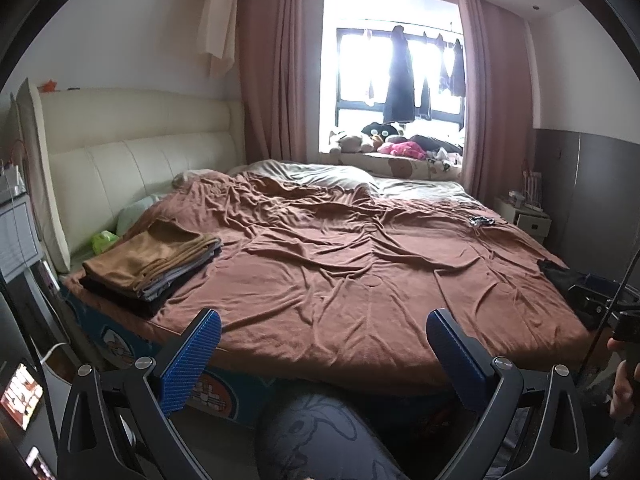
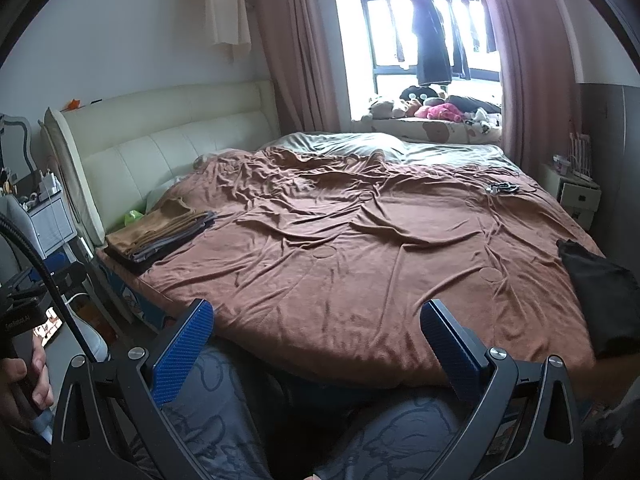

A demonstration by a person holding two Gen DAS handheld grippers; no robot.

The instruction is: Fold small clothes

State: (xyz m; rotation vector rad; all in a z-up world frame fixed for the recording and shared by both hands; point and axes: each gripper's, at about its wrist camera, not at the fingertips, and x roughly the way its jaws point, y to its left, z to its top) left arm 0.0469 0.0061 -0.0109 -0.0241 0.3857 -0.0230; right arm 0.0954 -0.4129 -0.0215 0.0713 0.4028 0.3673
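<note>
left gripper (image 1: 323, 332): held level before the near edge of the bed, jaws spread wide, nothing between them. fingers (image 1: 192, 356) faced with blue, finely ribbed pads on black rigid frames.

right gripper (image 2: 316, 328): likewise held off the near edge, jaws wide apart and empty. same blue textured pads, same black hinged arms.

brown sheet (image 2: 360, 248): soft, matte, heavily creased cloth spread over the bed; the broad middle is bare of garments.

folded stack (image 1: 154, 264): placed at the near left corner of the bed, by the headboard. flat rectangular pile, tan fabric on top, grey layers beneath, black at the bottom; edges roughly aligned. judged as work already done.

dark garment (image 2: 600, 300): black, limp, lying in a loose unfolded heap at the right edge of the bed, well apart from the stack. judged as the item left to be folded; no other loose small clothes can be made out on the sheet.

headboard (image 1: 132, 152): cream, padded, smooth, with vertical seams.

small metallic object (image 1: 482, 221): lying on the far right of the sheet; kind cannot be told.
</note>
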